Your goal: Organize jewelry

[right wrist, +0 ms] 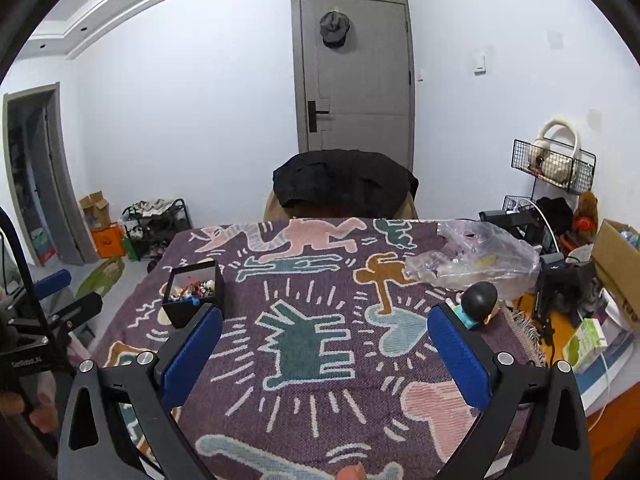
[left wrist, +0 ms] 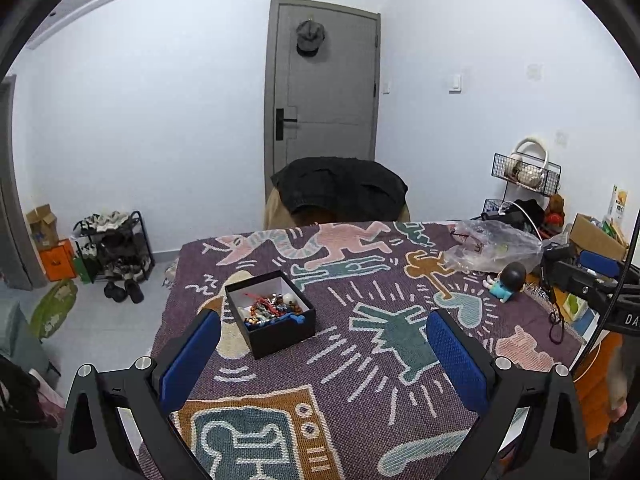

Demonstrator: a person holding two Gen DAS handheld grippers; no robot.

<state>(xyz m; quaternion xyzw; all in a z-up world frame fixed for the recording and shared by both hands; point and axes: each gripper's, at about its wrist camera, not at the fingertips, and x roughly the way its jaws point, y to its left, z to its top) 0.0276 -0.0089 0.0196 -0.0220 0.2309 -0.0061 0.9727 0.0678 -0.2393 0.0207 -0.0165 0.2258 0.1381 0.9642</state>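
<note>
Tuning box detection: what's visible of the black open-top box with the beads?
The black open-top box is square, looks like rigid card, white-lined inside, with no lid on it. It sits upright and flat on the purple patterned woven cloth, left of centre. Inside lies a tangle of multicoloured bead jewellery, part blue, part red. Neither gripper touches it.

black box [left wrist: 276, 330], purple figure-patterned cloth [left wrist: 360, 392], grey door [left wrist: 332, 80]

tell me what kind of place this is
Likely a lived-in room in a home, near its entrance: a grey door with a cap hung on it, a shoe rack by the wall, and a table under a patterned woven blanket holding an open black jewelry box.
</note>
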